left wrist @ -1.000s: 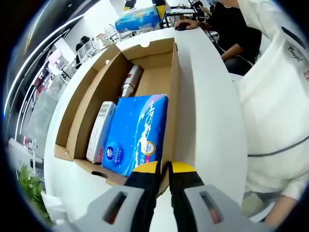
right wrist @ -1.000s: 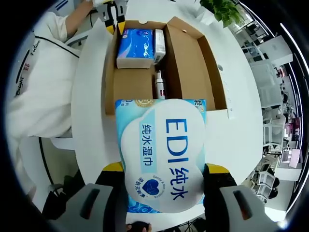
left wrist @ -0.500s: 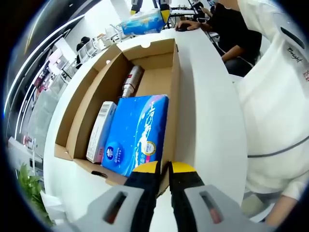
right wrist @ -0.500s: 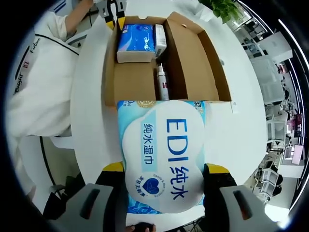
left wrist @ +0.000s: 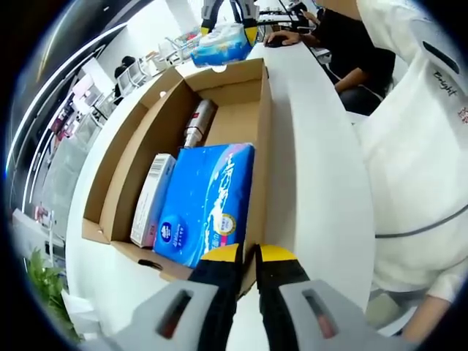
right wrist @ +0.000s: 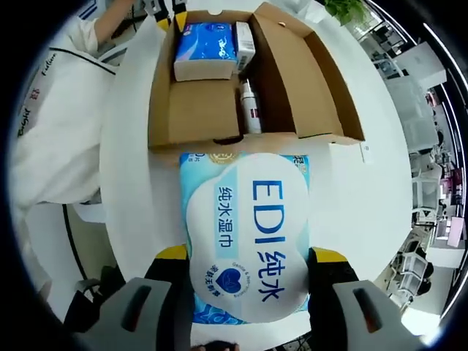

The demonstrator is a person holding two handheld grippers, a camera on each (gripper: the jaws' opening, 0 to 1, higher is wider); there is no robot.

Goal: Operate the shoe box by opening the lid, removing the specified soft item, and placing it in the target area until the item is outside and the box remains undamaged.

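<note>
Since the earlier frames, the wipes pack (right wrist: 245, 238) has moved clear of the box (right wrist: 194, 110): in the right gripper view it no longer overlaps the box's near wall, and white table (right wrist: 358, 212) shows around it. In the left gripper view the pack (left wrist: 221, 45) now sits lower, just past the box's far end. The right gripper (right wrist: 245, 274) grasps the pack, one jaw on each side. The left gripper (left wrist: 247, 256) is unmoved, jaws clenched on the box's near corner (left wrist: 252, 274). A blue tissue pack (left wrist: 205, 201), a carton (left wrist: 152, 197) and a bottle (left wrist: 197, 121) lie inside the box.
</note>
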